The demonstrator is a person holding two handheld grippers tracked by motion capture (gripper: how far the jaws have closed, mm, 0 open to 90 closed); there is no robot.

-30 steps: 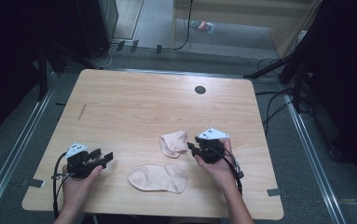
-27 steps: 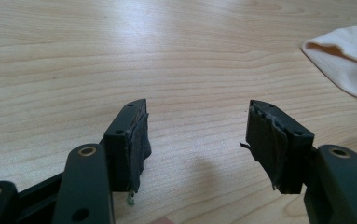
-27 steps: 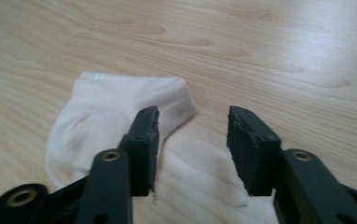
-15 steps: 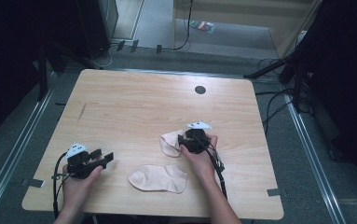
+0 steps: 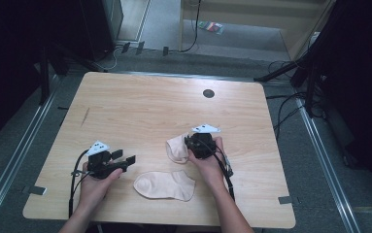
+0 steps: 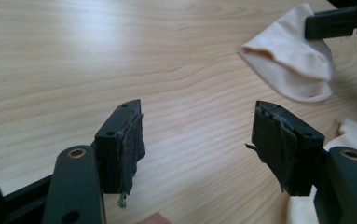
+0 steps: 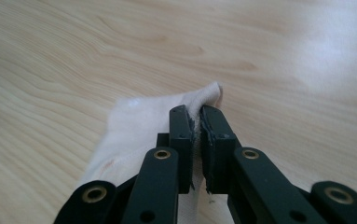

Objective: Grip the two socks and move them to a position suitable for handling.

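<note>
The right gripper (image 7: 196, 122) is pinched together on the small folded cream cotton sock (image 5: 177, 148) at centre frame. Lift slowly, keeping both fabric layers nipped. The left gripper (image 6: 197, 140), jaws apart, waits lower left beside the flat cream sock (image 5: 164, 185).

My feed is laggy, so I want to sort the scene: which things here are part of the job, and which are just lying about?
In the job:
- folded sock, pinched by the right tool
- flat sock, near the table's front edge
- left tool, open over bare wood

Lying about:
- dark round hole in the table
- cables on the floor
</note>
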